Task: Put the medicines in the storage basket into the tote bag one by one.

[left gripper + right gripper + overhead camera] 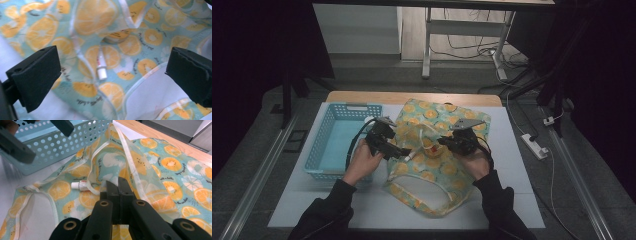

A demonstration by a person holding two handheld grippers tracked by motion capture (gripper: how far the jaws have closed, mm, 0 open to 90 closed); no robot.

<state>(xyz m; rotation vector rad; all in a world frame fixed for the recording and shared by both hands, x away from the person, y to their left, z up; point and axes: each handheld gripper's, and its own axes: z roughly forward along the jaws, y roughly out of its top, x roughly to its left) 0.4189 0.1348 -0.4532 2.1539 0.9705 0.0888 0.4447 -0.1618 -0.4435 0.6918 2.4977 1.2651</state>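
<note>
A cloth bag [437, 165] printed with orange slices lies on the white table, its mouth toward me. My right gripper [443, 141] is shut on a fold of the bag's fabric [130, 162], and the cloth rises in a ridge from its jaws [117, 183]. My left gripper [402, 150] hovers at the bag's left edge with its jaws wide open [112, 65] and nothing between them. Below it a small white tube [101, 67] lies on the cloth, also seen as the tube [80, 185] beside a white strap. A round tin [116, 37] peeks out under a fold.
A light blue perforated basket [349, 106] stands left of the bag, close to my left hand; its wall [62, 147] is behind the left gripper's fingers [17, 146]. The table's wooden far edge [412, 97] lies beyond. A power strip [534, 145] lies on the floor at the right.
</note>
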